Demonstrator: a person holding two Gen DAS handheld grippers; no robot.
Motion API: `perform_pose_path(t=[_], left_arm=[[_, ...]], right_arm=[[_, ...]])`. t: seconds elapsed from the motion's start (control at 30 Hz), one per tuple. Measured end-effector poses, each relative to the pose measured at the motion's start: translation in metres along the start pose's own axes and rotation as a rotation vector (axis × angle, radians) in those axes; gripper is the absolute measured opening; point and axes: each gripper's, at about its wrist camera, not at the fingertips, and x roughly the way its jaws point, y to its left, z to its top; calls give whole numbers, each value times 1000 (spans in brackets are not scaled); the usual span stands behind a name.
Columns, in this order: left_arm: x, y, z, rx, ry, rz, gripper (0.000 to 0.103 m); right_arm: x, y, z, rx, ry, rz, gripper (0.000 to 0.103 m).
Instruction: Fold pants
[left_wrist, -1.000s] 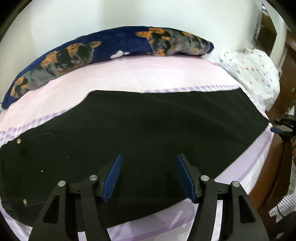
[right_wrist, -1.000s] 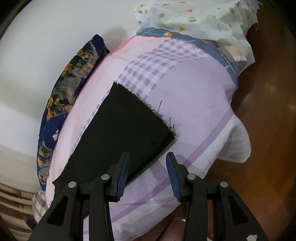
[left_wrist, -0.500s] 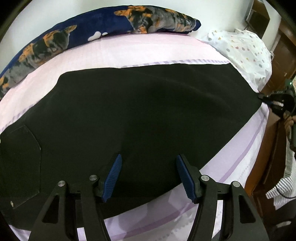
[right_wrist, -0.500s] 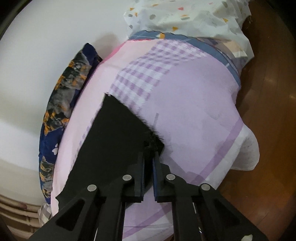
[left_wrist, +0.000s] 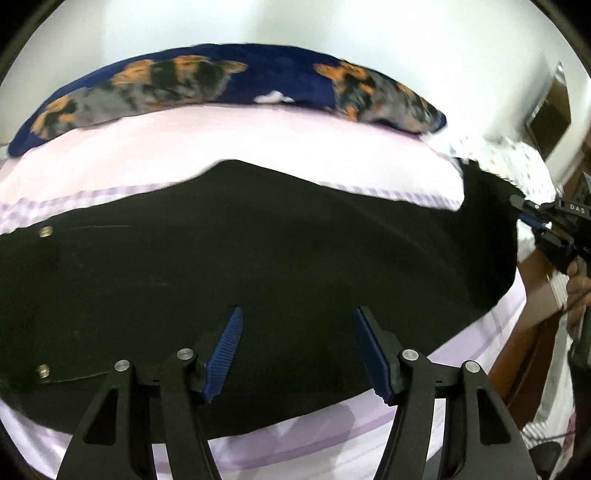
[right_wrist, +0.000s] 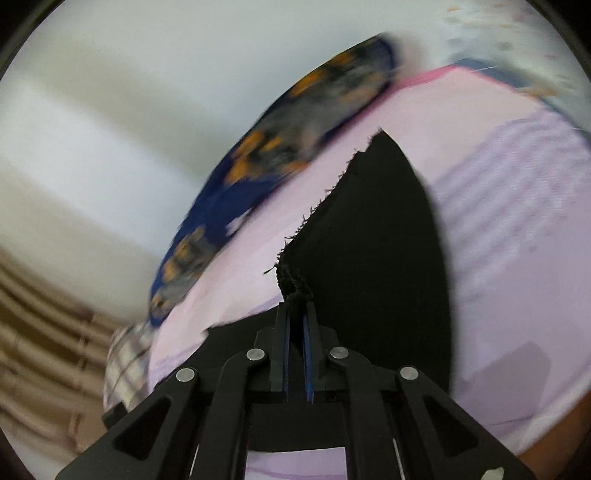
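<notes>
hem lifted since before | right hand-held gripper (right_wrist: 295, 314) clamps one pants (left_wrist: 258, 258)

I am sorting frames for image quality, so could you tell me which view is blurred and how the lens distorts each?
Right wrist view: strong motion smear across the dog-print blanket and wall; the right gripper, clamped on the black pants, stays sharp. Left wrist view: mostly crisp, faint blur on the blanket; fisheye bows the bed edge.
</notes>
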Motion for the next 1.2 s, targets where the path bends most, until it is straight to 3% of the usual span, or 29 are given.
perform_pose_path(t=[0.2,0.37,0.57,0.67,0.8,1.0,1.2], left_arm=[[-20,32,-9,-80,-33,12,64],[-22,46,-15,-126,-37,-12,64],[-17,47,-13,-148,-28,-54,64],[-14,43,-9,-146,-18,-85,64],[-8,38,-6,-158,11,-166,64],[17,40,4,-243,111,-322,64],[51,36,27,-292,169,-389,64]], right_arm=[[74,70,-47,-142,215,98,7],[114,93,-103,-272,396,63,7],[136,90,-136,-362,469,-19,11],[139,86,-139,-327,522,0,24],[115,83,-127,-279,448,59,40],[64,52,-95,-92,218,61,43],[50,29,-82,0,126,31,44]])
